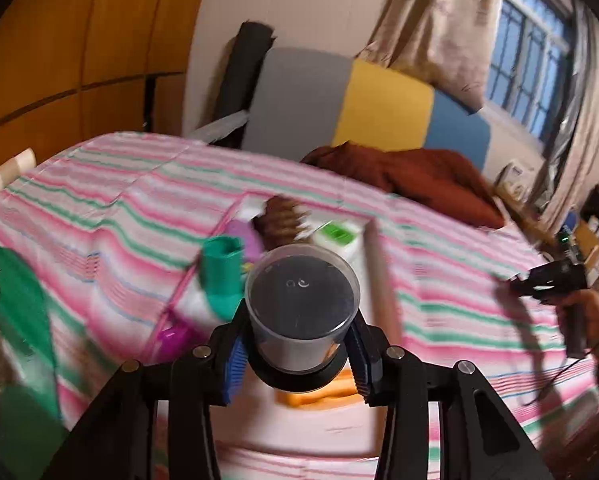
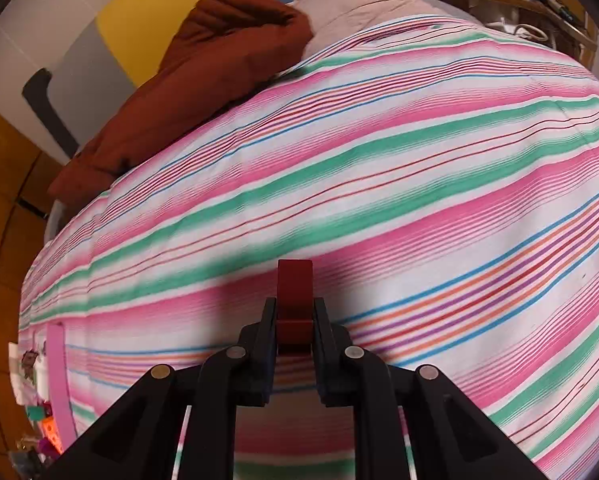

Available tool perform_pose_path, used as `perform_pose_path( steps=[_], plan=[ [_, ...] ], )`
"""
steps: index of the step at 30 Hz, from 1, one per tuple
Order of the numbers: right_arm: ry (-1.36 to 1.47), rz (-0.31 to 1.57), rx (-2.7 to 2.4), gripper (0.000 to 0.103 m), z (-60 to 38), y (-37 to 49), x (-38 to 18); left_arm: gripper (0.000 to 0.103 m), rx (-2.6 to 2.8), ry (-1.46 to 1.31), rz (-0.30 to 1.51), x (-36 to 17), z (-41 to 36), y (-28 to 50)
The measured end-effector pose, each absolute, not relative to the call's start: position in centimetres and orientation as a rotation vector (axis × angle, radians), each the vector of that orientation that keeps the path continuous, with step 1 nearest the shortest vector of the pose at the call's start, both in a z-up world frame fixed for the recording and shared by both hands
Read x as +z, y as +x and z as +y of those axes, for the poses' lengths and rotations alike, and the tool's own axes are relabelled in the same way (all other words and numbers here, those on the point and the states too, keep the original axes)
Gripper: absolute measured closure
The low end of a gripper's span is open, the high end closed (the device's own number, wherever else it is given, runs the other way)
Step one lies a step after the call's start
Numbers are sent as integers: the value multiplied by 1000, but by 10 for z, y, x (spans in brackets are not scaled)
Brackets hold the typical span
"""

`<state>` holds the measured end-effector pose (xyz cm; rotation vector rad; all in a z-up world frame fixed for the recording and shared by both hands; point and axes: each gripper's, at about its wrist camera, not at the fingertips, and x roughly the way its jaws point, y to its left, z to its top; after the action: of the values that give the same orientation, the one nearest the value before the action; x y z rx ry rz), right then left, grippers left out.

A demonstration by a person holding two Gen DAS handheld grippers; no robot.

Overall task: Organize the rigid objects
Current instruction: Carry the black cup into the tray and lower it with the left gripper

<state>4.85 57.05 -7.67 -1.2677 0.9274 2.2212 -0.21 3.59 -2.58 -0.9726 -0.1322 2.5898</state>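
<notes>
My left gripper is shut on a dark jar with a clear plastic cap and holds it above a white box with a pink rim on the striped bed. The box holds a teal piece, a purple piece, a brown toy, a green-and-white item and an orange piece. My right gripper is shut on a dark red block above the striped sheet. The right gripper also shows at the right edge of the left wrist view.
A rust-brown blanket lies at the bed's head, against grey, yellow and blue panels. A green bag sits at the left. The box's pink rim and small toys show at the lower left of the right wrist view. A cluttered desk stands far right.
</notes>
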Motion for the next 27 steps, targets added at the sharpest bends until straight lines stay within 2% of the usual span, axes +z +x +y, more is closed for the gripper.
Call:
perform_pose_path(
  steps=[4,8,14,21,27],
  plan=[
    [-1285,929,2239,89,560,49,-76,59,2594,-1020,-127,-40,27,-5],
    [-1284,936,2260,89,551,53,-73,59,2617,-988,25,-44,42,1],
    [-1287,952,2287,89,544,52,-71,59,2600,-1036,-6,-49,48,-19],
    [-1289,968,2278,89,546,50,-75,58,2607,-1099,112,-60,60,-32],
    [-1291,961,2286,89,546,47,-75,59,2511,-1126,-27,-63,60,-36]
  ],
)
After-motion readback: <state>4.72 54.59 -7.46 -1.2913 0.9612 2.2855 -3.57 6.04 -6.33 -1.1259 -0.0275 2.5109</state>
